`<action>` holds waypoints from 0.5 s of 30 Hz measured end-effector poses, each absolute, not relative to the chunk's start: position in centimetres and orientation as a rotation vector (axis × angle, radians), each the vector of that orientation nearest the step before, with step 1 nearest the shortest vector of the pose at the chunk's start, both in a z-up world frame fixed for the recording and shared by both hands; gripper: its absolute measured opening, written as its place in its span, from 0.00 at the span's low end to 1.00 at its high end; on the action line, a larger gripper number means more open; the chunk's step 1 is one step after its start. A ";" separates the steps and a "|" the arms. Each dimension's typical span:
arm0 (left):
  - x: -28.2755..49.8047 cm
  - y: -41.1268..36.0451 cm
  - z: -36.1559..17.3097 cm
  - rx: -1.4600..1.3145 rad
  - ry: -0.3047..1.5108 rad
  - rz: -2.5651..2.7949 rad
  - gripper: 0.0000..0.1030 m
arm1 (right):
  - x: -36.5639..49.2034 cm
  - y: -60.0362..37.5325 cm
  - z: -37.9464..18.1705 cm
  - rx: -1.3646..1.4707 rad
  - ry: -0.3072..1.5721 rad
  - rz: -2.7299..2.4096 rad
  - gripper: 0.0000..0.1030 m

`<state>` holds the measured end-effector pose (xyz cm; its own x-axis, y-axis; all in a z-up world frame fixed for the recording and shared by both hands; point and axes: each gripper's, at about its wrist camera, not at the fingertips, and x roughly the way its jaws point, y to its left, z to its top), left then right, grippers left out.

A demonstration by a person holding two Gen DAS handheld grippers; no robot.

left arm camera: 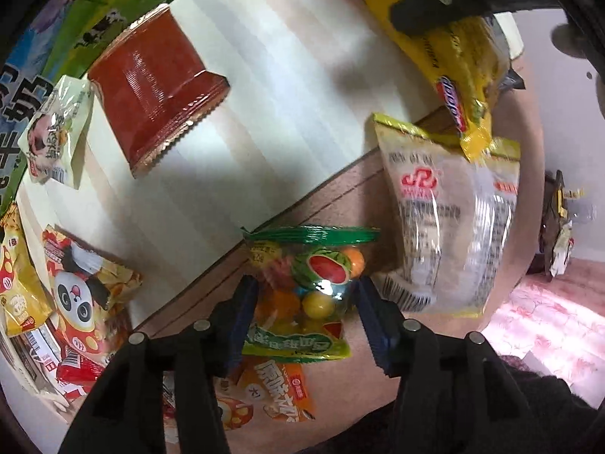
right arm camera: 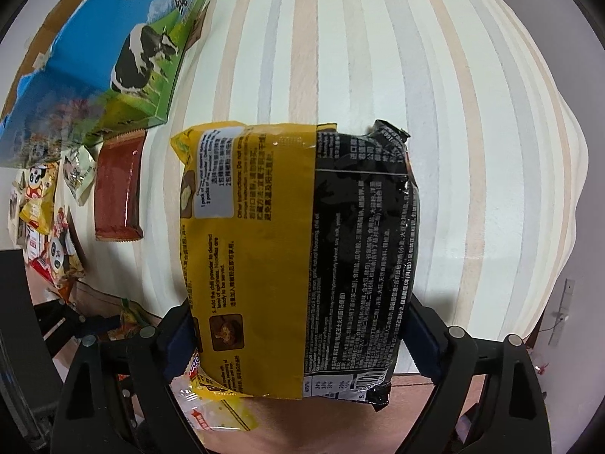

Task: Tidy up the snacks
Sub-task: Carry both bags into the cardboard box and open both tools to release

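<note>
A clear candy bag (left arm camera: pixel 314 276) with a green top and fruit-coloured balls lies on a brown surface (left arm camera: pixel 340 196) beside the table edge. My left gripper (left arm camera: pixel 308 317) straddles it, the blue pads close at its sides without squeezing it, so it stands open. A large yellow and black noodle packet (right arm camera: pixel 302 246) fills the right wrist view, and my right gripper (right arm camera: pixel 300 340) is shut on it with wide jaws. In the left wrist view this noodle packet (left arm camera: pixel 453 56) hangs above the table corner.
A striped cloth (right arm camera: pixel 378 75) covers the table. On it are a milk carton box (right arm camera: pixel 124 49), a dark red packet (left arm camera: pixel 159 87) and panda snack packs (left arm camera: pixel 83 283). A clear bag with a red logo (left arm camera: pixel 446 227) and an orange packet (left arm camera: pixel 272 389) lie by the candy bag.
</note>
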<state>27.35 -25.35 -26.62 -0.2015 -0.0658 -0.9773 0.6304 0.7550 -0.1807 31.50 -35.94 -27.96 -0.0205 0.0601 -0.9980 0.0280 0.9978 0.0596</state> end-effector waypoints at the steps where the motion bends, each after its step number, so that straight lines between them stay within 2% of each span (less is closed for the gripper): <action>1: 28.3 -25.5 -26.5 0.433 1.661 -0.659 0.49 | 31.7 -36.1 -28.2 0.064 1.596 0.021 0.90; 2: 28.5 -25.1 -26.6 0.416 1.643 -0.649 0.48 | 31.5 -36.0 -28.5 0.068 1.594 0.011 0.86; 6: 28.8 -23.9 -24.4 0.349 1.577 -0.569 0.42 | 31.2 -36.8 -27.9 0.111 1.555 -0.016 0.85; 11: 29.8 -21.1 -21.7 0.185 1.536 -0.506 0.40 | 30.3 -37.2 -26.9 0.181 1.495 -0.055 0.84; 15: 31.0 -19.9 -17.4 0.050 1.464 -0.476 0.40 | 29.7 -36.7 -24.9 0.260 1.451 -0.045 0.84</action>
